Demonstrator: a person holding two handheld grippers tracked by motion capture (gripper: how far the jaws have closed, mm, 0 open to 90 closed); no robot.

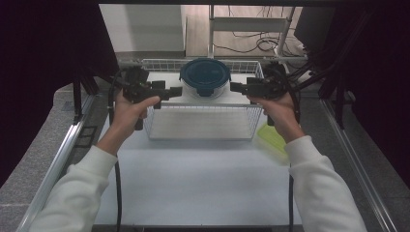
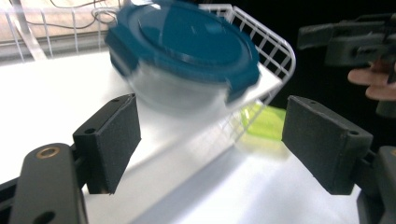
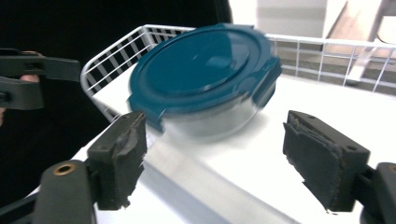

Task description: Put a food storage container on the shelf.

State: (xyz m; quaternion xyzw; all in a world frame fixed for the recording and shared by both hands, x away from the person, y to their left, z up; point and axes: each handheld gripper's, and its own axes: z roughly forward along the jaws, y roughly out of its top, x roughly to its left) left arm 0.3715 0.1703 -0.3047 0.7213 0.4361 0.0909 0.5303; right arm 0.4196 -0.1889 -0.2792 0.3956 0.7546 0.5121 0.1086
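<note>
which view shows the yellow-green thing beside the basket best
The high view: the flat yellow-green plastic piece lies whole on the table, right of the white wire basket. The left gripper view catches a blurred patch of it behind the basket's corner.

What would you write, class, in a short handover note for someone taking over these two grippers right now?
Left gripper: open, holding nothing, left of the container.
Right gripper: open, holding nothing, right of the container.
Container: round, clear, blue lid on, sitting at the back of the white wire basket, apart from both grippers.
Green item: on the table beside the basket's right front corner, by the right forearm.
Done: container appears placed in the basket and is free of both grippers.
Left: probably just drawing both grippers clear; the green item may come next.
</note>
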